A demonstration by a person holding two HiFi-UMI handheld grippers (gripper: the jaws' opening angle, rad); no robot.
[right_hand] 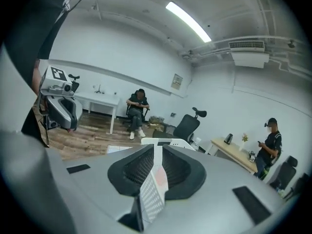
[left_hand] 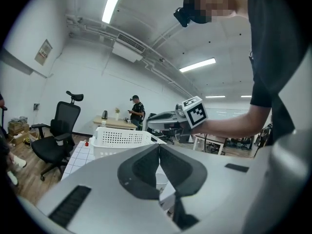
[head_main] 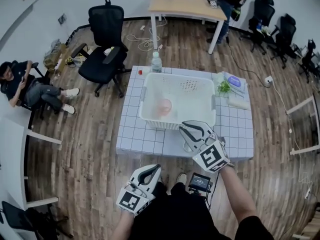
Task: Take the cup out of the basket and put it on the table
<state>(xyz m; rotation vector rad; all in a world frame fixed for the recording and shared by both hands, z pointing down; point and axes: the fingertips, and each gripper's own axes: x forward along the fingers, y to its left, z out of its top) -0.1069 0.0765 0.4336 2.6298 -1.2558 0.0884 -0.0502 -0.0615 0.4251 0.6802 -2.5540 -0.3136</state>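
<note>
Pink cup inside the basket; both claws closed and empty.
The cup is pale pink and faintly translucent. It sits on the floor of the white perforated basket on the gridded desk, just ahead and left of the right claw. That claw hangs at the basket's near rim with its jaws pinched to a thin slit on nothing. The left claw is well behind and off the desk, jaws together and empty.

Shown and counted: one basket, one cup, one bottle, and two grippers, namely left gripper and right gripper.
</note>
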